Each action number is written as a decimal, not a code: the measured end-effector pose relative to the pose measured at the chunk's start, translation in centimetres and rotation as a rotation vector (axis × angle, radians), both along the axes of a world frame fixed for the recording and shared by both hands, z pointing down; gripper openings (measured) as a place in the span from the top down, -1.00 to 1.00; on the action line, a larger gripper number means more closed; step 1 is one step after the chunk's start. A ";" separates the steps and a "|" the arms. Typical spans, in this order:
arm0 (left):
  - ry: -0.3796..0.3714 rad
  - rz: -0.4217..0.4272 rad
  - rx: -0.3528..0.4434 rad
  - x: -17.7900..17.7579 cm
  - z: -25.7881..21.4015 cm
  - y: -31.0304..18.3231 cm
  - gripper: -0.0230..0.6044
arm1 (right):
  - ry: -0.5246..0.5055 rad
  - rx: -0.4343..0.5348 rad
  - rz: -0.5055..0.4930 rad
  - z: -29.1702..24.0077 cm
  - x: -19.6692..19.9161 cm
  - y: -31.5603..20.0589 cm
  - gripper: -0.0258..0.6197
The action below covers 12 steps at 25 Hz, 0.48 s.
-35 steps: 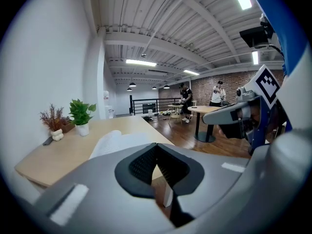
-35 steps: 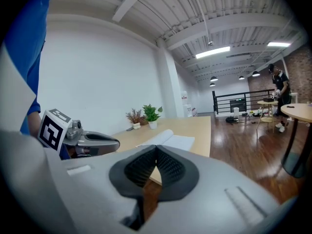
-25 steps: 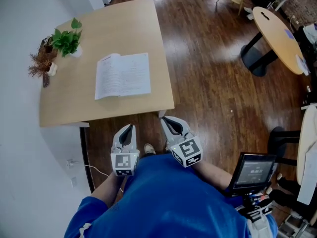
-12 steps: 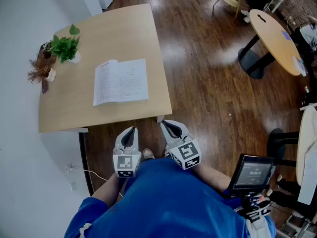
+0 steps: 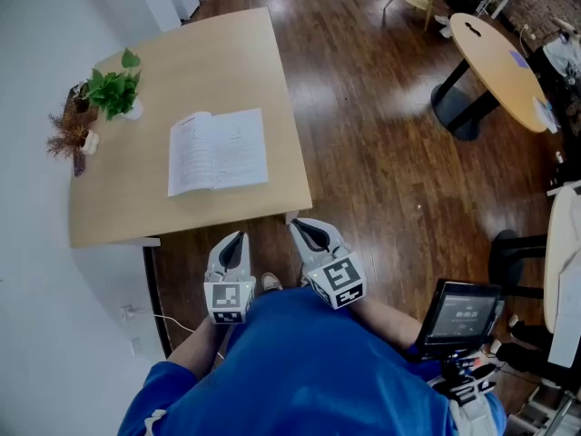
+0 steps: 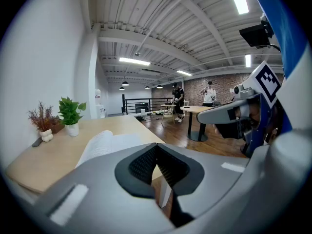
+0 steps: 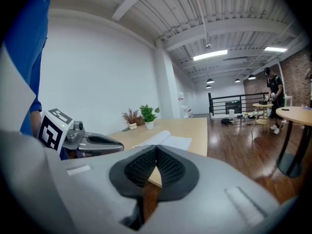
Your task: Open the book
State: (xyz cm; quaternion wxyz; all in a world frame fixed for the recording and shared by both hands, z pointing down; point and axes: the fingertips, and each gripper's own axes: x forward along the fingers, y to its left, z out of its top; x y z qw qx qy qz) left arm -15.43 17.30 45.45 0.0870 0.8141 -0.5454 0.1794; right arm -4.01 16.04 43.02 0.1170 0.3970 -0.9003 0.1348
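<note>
A book [image 5: 218, 151] lies open, white pages up, on the light wooden table [image 5: 118, 207]. In the left gripper view the book [image 6: 105, 143] shows past the jaws, and in the right gripper view the book [image 7: 163, 140] lies beyond the table's near edge. My left gripper [image 5: 238, 237] and right gripper [image 5: 302, 226] are held close to my body, short of the table's near edge and apart from the book. Both have their jaws together with nothing between them.
A small green potted plant [image 5: 113, 89] and a dried plant [image 5: 68, 134] stand at the table's far left edge by the white wall. A round table [image 5: 499, 57] stands on the dark wood floor to the right. A screen [image 5: 461, 314] sits at my right side.
The view has shifted slightly; the table and book sit a little lower and more to the left in the head view. Both grippers stay shut and near my body.
</note>
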 end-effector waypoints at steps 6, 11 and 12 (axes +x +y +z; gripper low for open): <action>-0.003 0.002 -0.003 -0.1 0.0 0.3 0.90 | 0.000 0.004 0.004 -0.2 -0.1 0.3 0.91; -0.011 0.004 -0.009 -0.4 0.1 0.4 0.90 | -0.003 -0.002 0.003 -0.2 -0.4 0.3 0.91; -0.014 0.005 -0.010 -0.5 0.1 0.5 0.90 | -0.002 -0.002 0.002 -0.1 -0.4 0.3 0.91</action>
